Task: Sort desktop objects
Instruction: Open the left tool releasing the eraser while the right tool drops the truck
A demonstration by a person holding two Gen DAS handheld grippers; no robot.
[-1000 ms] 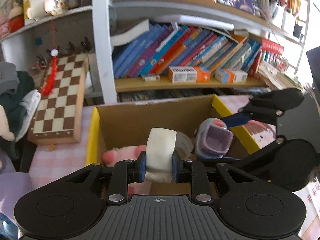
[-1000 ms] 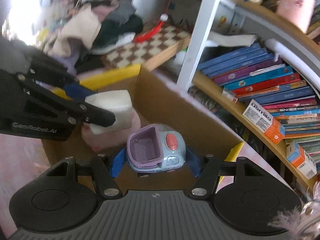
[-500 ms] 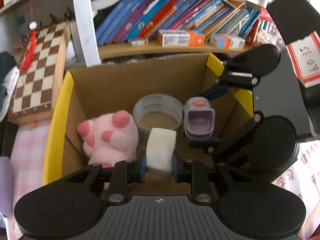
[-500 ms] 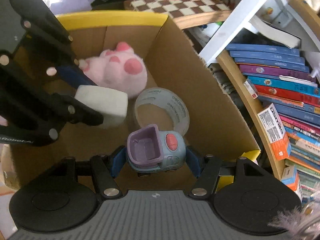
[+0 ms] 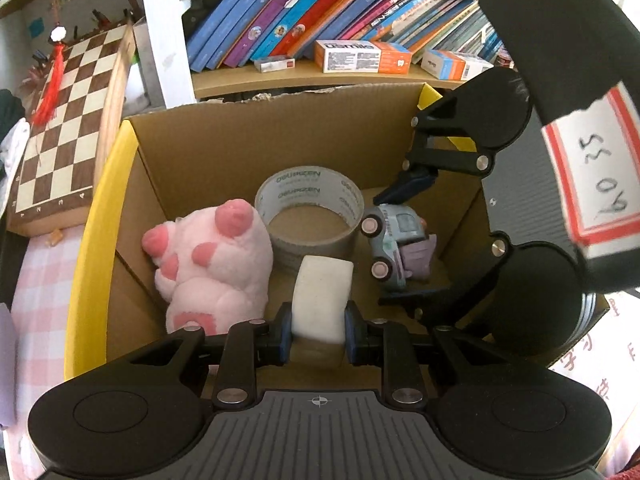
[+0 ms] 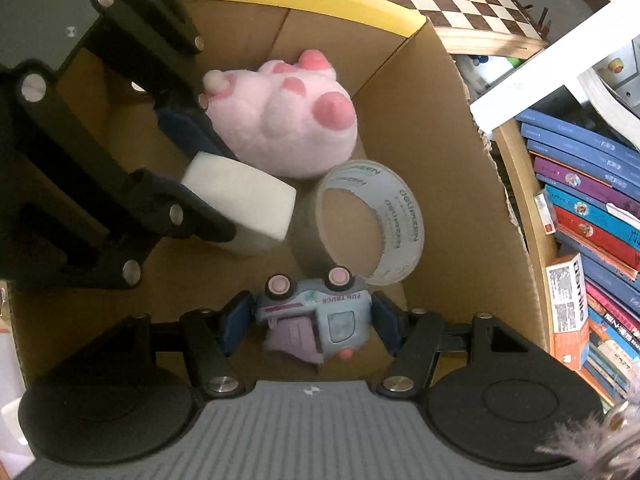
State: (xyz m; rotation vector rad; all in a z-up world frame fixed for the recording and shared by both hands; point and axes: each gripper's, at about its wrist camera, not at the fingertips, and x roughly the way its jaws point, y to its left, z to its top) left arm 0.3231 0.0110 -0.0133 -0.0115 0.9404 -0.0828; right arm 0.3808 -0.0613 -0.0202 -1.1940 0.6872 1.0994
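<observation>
Cardboard with a yellow rim forms the sorting box (image 5: pixel 100 216), and everything that matters sits relative to it. Both grippers reach down into its open top. The left gripper (image 5: pixel 318 326) has its jaws drawn close, pinching a white foam block (image 5: pixel 322 300) by its two flat sides, so the block stands on edge just above the box floor at the near wall. The right gripper (image 6: pixel 310 320) stands about half open with its blue pads against the two ends of a toy truck (image 6: pixel 316 312), which is rolled onto its side, pink wheels facing up toward the box's middle; in the right wrist view it hangs low in the box near the right wall.

Already inside the box lie a pink plush paw (image 5: pixel 212 264) against the left wall and a roll of packing tape (image 5: pixel 310 210) toward the back wall, its core open upward. The free floor is the near and right part, which seems to be why the two held things are brought down there and not over the plush or the roll. Both loads look close enough to the floor that letting go would likely drop them gently, though neither is visibly resting on it yet. Outside the box, a chessboard (image 5: pixel 68 116) leans to its left and a bookshelf (image 5: pixel 320 20) rises behind its back wall.
</observation>
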